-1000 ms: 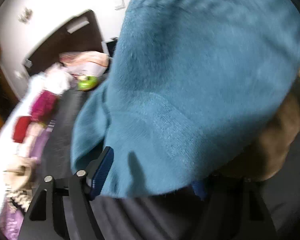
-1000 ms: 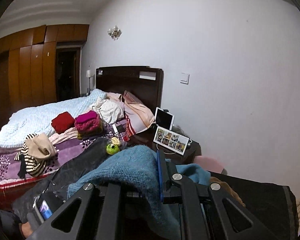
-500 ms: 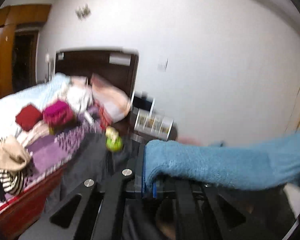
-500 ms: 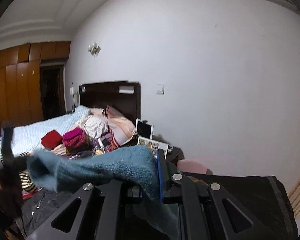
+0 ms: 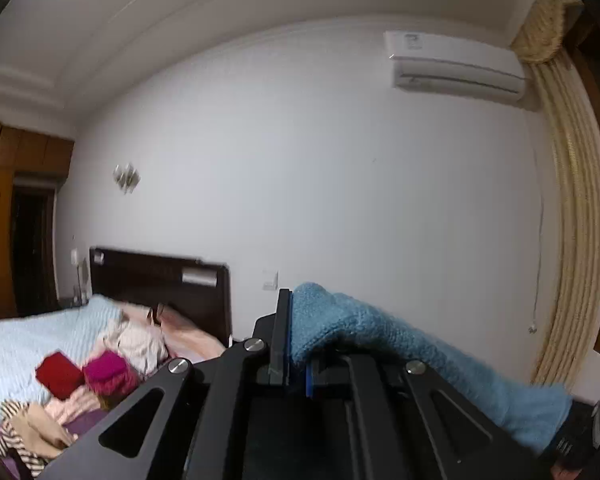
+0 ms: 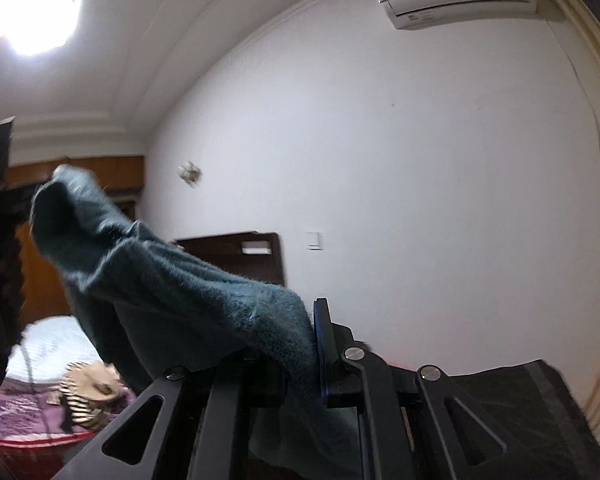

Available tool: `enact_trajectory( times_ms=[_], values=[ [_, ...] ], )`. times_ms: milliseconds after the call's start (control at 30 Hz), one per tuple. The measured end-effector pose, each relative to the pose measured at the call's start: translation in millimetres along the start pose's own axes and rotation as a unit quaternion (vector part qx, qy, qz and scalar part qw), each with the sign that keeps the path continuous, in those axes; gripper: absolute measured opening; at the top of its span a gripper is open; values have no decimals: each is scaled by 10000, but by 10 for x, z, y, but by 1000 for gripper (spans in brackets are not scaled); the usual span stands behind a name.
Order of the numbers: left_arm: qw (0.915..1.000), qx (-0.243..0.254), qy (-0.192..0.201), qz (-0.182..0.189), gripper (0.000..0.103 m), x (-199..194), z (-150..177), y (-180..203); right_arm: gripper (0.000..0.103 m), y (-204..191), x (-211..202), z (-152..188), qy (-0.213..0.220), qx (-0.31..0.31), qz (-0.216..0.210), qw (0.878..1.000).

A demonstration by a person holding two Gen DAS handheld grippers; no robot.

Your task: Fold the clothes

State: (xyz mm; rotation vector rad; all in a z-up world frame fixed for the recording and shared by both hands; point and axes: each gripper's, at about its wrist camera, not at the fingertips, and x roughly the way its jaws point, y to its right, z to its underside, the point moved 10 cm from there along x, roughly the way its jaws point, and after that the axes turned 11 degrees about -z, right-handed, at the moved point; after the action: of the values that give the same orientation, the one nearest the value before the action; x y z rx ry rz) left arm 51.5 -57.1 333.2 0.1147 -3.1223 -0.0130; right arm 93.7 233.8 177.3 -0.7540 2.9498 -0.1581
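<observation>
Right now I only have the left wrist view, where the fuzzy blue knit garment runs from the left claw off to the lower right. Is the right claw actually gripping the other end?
Observer: Yes. In the right wrist view the right claw is shut on the fuzzy blue knit garment.
Operator: Is the cloth pulled flat between the two claws?
Observer: Not fully. Its top edge climbs to the upper left, but a loose fold hangs down below that edge.
Operator: What lies under the right claw?
Observer: A black fabric surface spreads out below and beyond it, on the right side of that view.
</observation>
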Motion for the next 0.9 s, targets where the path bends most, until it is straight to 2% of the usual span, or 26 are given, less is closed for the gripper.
enact_trajectory(
  times_ms=[100,167,200,233,267,400,467,600,667,733,833,900],
  values=[
    [9996,168,243,13,5,-225,-293,229,13,-82,-170,137,-97,-14,-356,9993],
    [9989,274,365,52,5,-378,-454,377,24,-139,-267,317,-232,62,-582,9980],
    [9986,324,424,47,5,-444,-519,424,49,-167,-317,407,-300,100,-694,9971],
    [9981,373,483,41,5,-509,-584,471,84,-196,-367,497,-367,138,-807,9960],
    [9976,422,542,36,5,-575,-649,517,91,-225,-418,586,-435,176,-919,9947],
    [9959,532,732,-5,5,-799,-879,647,91,-345,-610,940,-716,309,-1329,9881],
    [9954,524,804,-24,5,-904,-980,679,91,-421,-629,1099,-915,293,-1367,9859],
    [9954,406,861,-62,5,-1129,-1106,672,90,-537,-766,1210,-973,119,-1332,9862],
    [9954,377,870,-116,5,-1220,-1125,654,79,-546,-795,1162,-914,86,-1273,9876],
    [9949,414,892,-235,5,-1279,-1112,619,45,-536,-805,1076,-831,82,-1199,9893],
    [9946,438,834,-433,5,-1348,-1068,490,17,-442,-934,895,-562,98,-932,9940],
    [9947,406,751,-569,5,-1398,-1003,347,10,-280,-1062,735,-338,179,-665,9971]
  ],
)
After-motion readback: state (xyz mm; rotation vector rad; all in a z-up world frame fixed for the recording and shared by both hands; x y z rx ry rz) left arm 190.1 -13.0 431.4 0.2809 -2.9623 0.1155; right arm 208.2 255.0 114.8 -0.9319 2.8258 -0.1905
